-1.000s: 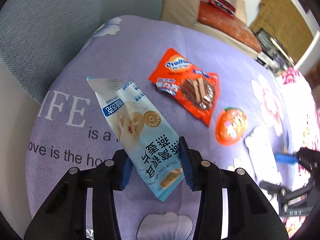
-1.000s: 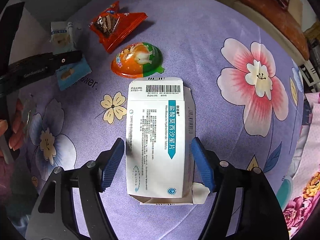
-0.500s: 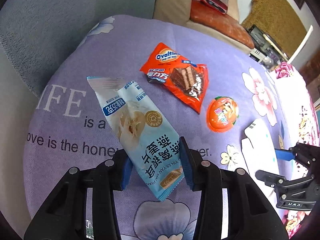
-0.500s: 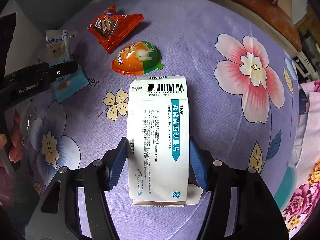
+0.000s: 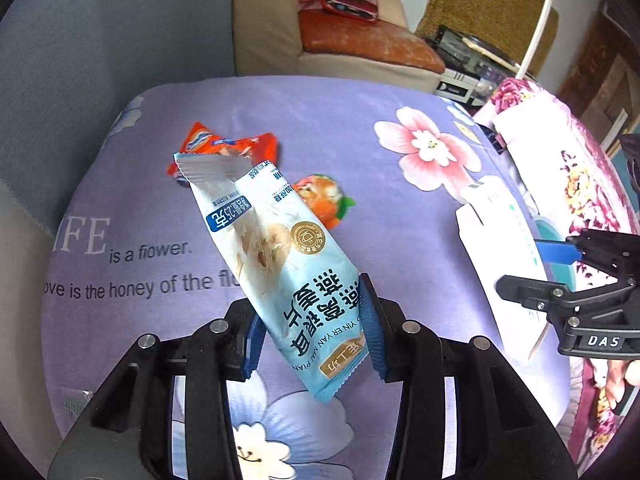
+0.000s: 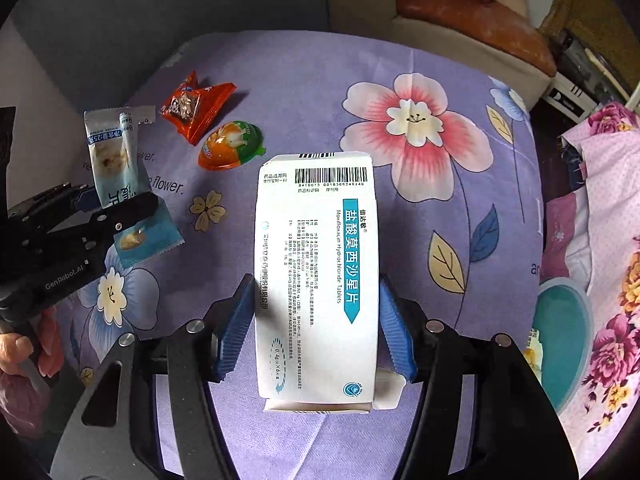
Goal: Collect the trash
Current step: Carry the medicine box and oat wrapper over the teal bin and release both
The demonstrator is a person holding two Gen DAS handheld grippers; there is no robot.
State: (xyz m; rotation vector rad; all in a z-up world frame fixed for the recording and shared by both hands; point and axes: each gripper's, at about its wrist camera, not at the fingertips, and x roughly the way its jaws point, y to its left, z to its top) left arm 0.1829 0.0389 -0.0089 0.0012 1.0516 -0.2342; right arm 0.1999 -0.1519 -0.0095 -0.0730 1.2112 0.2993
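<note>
Gripping a pale blue snack wrapper (image 5: 280,264) between the blue pads of the left gripper (image 5: 312,336), jaws narrowed onto its lower end, torn silver top slanting up and away over the purple flowered tablecloth (image 5: 360,128). Hanging clear of the cloth, with the wrapper's upper part overlapping the view of an orange chocolate packet (image 5: 224,146) and an orange jelly cup (image 5: 324,200) lying on the table behind it. Clamping a white medicine box (image 6: 320,280) between the pads of the right gripper (image 6: 318,320), both pads pressing against the box's long sides, barcode end pointing away and an opened flap showing at the near end. Holding the box lifted above the cloth, its edges lying over a big pink flower print. Appearing in the left wrist view at the right edge: the same box (image 5: 504,264) seen side-on in the right gripper's black frame. Appearing in the right wrist view at the left: the wrapper (image 6: 116,168) pinched in the left gripper (image 6: 108,216), with fingers of a hand (image 6: 16,354) wrapping its handle. Sitting at the right rim of the table, a teal bowl (image 6: 560,344) beside pink floral fabric (image 6: 608,240). Showing beyond the table, a beige sofa (image 5: 272,32) with an orange cushion (image 5: 368,42).
</note>
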